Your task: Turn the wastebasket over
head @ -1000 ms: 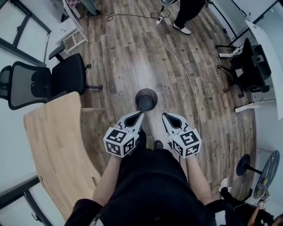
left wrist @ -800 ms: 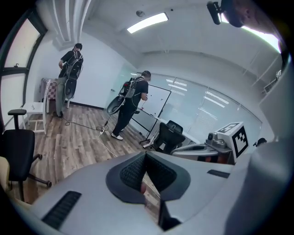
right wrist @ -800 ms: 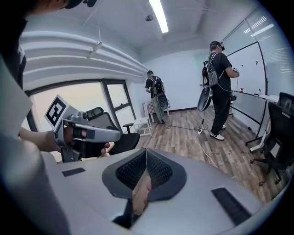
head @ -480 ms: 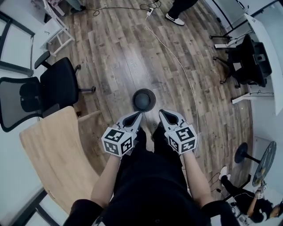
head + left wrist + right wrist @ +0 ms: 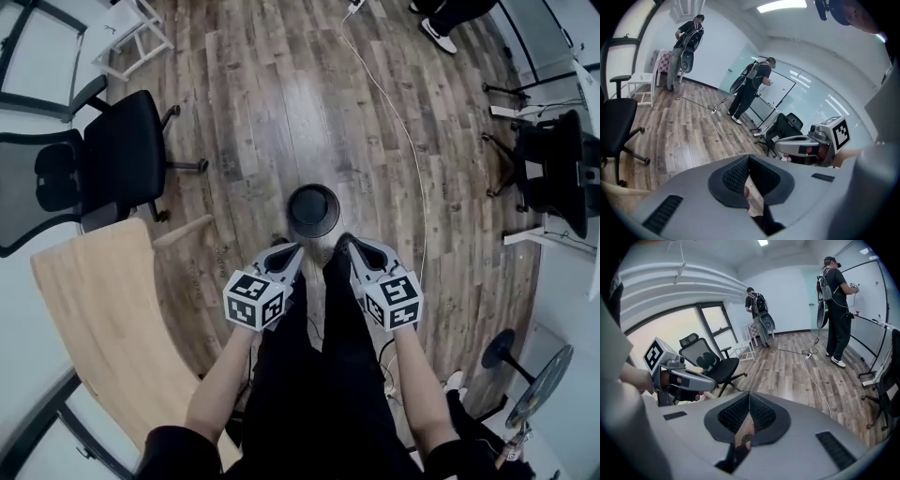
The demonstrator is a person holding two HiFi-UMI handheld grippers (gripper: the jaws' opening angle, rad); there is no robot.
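The wastebasket [image 5: 312, 210] is a black round bin standing on the wood floor, seen from straight above just ahead of the person's legs. My left gripper [image 5: 292, 252] points at it from the near left, shut and empty, its tips a short way off the rim. On the near right my right gripper [image 5: 344, 246] is also shut and empty, equally close. Neither touches the bin. The left gripper view shows its own shut jaws [image 5: 749, 161] and the right gripper [image 5: 808, 145] beside it. The right gripper view shows shut jaws [image 5: 749, 399] and the left gripper [image 5: 679, 378]; the bin is hidden in both.
A light wooden table [image 5: 103, 319] stands at the left, a black office chair [image 5: 112, 164] beyond it. A white cable [image 5: 398, 131] runs across the floor right of the bin. Another black chair [image 5: 553, 173] is at the far right. Two people [image 5: 752, 89] stand farther off.
Both grippers, still shut, have sunk toward the floor next to the person's legs. The head view has shifted, and the room now sits differently around the bin.
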